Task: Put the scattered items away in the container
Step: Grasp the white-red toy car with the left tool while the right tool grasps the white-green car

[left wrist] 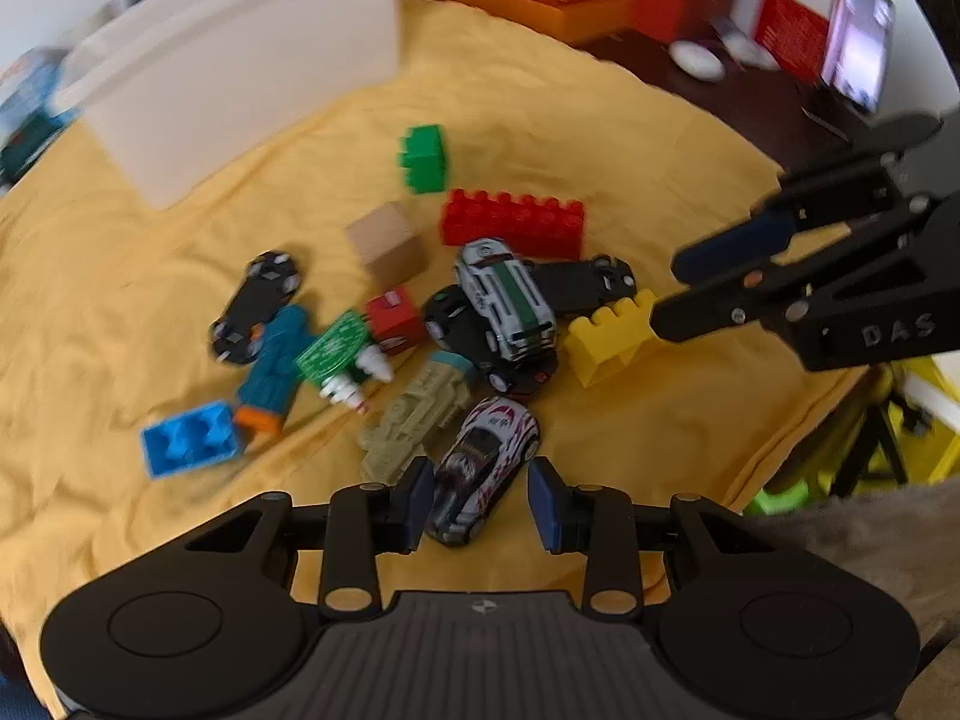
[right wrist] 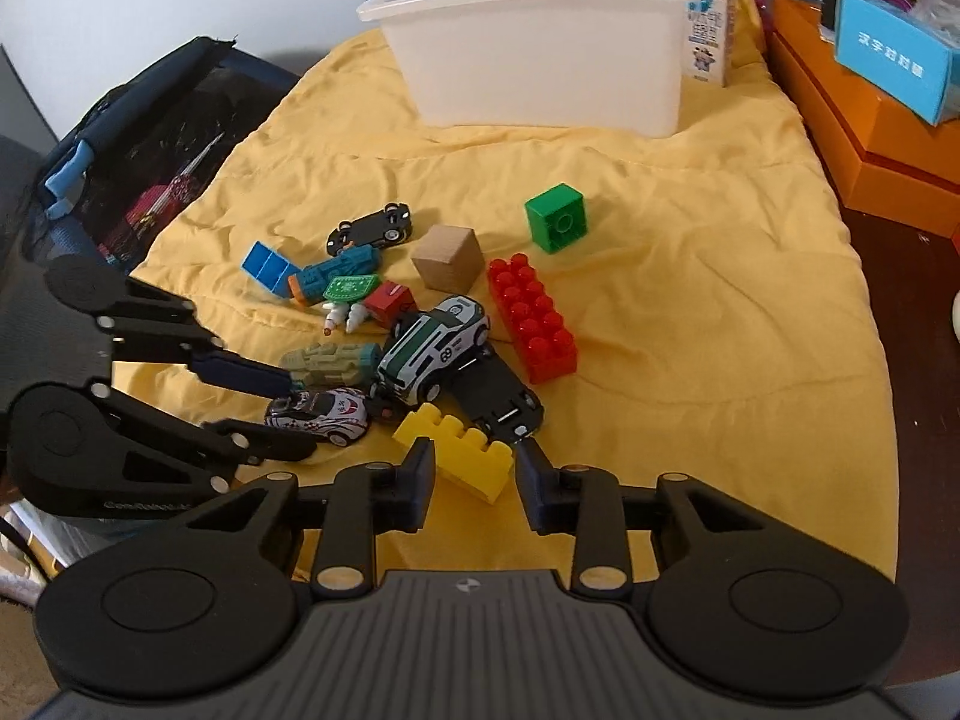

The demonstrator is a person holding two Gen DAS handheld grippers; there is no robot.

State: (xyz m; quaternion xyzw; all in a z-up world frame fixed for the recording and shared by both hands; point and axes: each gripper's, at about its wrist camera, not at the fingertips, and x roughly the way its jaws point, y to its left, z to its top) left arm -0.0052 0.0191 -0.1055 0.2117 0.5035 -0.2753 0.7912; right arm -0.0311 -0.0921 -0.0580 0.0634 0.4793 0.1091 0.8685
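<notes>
Both grippers pointed steeply down at toys scattered on a yellow cloth [right wrist: 690,312]. Left gripper [left wrist: 480,501]: fingers partly open, straddling the white race car [left wrist: 483,462]; the left pad looked close to or touching the car, the right pad stood clear. Right gripper [right wrist: 471,477]: fingers partly open around the yellow brick [right wrist: 459,450], contact not determinable. Beyond them, left to right, lay a blue brick [right wrist: 267,264], a wooden cube [right wrist: 449,258], a red brick [right wrist: 534,327] and a green brick [right wrist: 557,217]. A white bin [right wrist: 540,42] stood upright at the far edge, well apart from the toys.
</notes>
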